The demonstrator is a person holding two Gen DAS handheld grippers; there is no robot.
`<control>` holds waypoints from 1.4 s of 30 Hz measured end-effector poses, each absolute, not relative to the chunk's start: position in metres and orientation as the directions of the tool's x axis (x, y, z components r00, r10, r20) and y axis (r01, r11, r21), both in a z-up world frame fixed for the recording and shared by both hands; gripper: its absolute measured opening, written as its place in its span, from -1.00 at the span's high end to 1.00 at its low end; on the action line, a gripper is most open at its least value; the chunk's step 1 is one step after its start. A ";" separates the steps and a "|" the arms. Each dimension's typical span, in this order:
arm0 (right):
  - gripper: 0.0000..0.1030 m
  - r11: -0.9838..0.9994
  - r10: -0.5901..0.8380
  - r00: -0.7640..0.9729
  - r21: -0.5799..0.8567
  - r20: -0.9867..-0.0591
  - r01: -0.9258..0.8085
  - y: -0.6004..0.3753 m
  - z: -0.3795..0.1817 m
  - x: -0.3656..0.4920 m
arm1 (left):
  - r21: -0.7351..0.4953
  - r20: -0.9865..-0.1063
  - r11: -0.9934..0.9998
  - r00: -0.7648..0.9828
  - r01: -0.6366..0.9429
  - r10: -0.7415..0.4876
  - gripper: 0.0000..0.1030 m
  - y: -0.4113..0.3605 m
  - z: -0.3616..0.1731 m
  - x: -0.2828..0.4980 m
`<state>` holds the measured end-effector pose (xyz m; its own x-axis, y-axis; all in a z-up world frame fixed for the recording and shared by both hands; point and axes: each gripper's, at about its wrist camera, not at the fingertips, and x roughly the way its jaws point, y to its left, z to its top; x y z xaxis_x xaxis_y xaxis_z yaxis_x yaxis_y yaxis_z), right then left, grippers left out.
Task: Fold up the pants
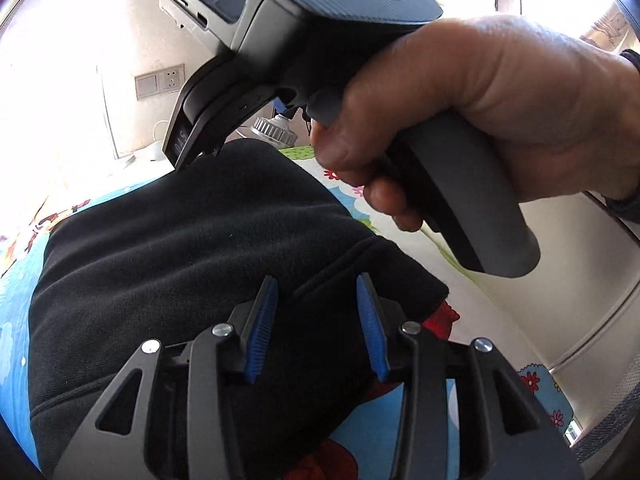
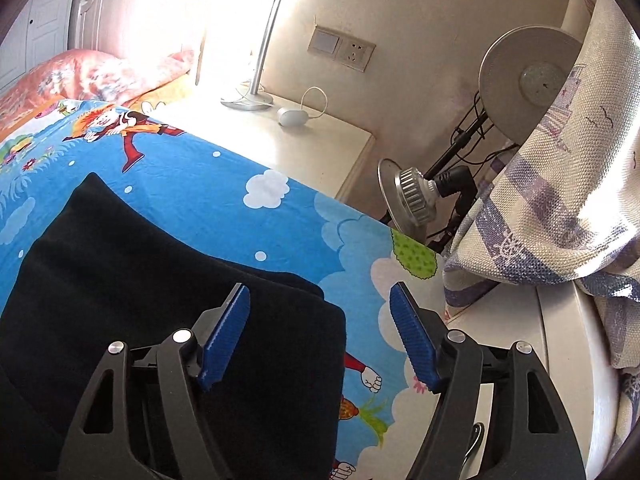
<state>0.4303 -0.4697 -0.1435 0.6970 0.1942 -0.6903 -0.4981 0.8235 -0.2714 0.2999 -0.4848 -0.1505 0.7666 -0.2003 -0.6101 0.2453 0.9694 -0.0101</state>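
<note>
Left gripper (image 1: 316,328) half open, right gripper (image 2: 320,336) wide open, both empty over folded black pants (image 2: 160,272). Risk: catching only 1 layer, fold slides apart on cartoon bedsheet (image 2: 240,184).

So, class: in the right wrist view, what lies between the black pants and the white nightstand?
Only a bare stretch of the blue cartoon bedsheet separates the pants from the nightstand, seen in the right wrist view.

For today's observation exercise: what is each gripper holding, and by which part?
Nothing: left gripper and right gripper are both open above the black pants.
</note>
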 end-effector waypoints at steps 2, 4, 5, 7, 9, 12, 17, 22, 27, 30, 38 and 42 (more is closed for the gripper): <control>-0.32 0.816 0.172 0.693 -0.292 -0.700 -0.498 -0.467 -0.151 0.429 | -0.003 -0.608 0.969 0.768 0.248 -0.199 0.22 -0.485 -0.149 0.293; -0.32 0.812 0.149 0.685 -0.307 -0.713 -0.496 -0.466 -0.159 0.430 | -0.004 -0.610 0.968 0.766 0.251 -0.201 0.22 -0.490 -0.150 0.299; -0.32 0.813 0.139 0.680 -0.309 -0.720 -0.493 -0.466 -0.162 0.431 | -0.004 -0.611 0.968 0.765 0.251 -0.202 0.22 -0.491 -0.149 0.298; -0.32 0.816 0.128 0.675 -0.310 -0.727 -0.488 -0.466 -0.166 0.431 | -0.001 -0.612 0.967 0.765 0.253 -0.201 0.22 -0.491 -0.145 0.299; -0.32 0.814 0.121 0.678 -0.319 -0.725 -0.486 -0.465 -0.167 0.431 | 0.001 -0.612 0.967 0.765 0.253 -0.200 0.22 -0.492 -0.143 0.299; -0.32 0.812 0.118 0.679 -0.324 -0.724 -0.486 -0.464 -0.168 0.432 | 0.010 -0.612 0.968 0.767 0.252 -0.194 0.22 -0.492 -0.143 0.300; -0.41 0.815 0.111 0.679 -0.325 -0.725 -0.480 -0.466 -0.169 0.434 | 0.014 -0.615 0.967 0.765 0.254 -0.192 0.22 -0.490 -0.143 0.306; -0.51 0.822 0.099 0.677 -0.324 -0.730 -0.469 -0.468 -0.170 0.438 | 0.037 -0.627 0.960 0.755 0.277 -0.193 0.22 -0.494 -0.139 0.295; -0.59 0.824 0.090 0.674 -0.325 -0.733 -0.464 -0.469 -0.171 0.439 | -0.030 -0.592 0.970 0.778 0.240 -0.211 0.22 -0.481 -0.117 0.290; -0.62 0.826 0.089 0.674 -0.325 -0.733 -0.461 -0.470 -0.171 0.440 | -0.047 -0.579 0.982 0.796 0.184 -0.177 0.22 -0.469 -0.111 0.300; -0.65 0.823 0.095 0.707 -0.345 -0.701 -0.452 -0.468 -0.160 0.437 | -0.096 -0.673 0.976 0.710 0.194 -0.207 0.21 -0.457 -0.134 0.321; -0.70 0.817 0.079 0.831 -0.442 -0.551 -0.371 -0.468 -0.129 0.422 | -0.161 -0.684 0.964 0.681 0.211 -0.263 0.21 -0.447 -0.136 0.324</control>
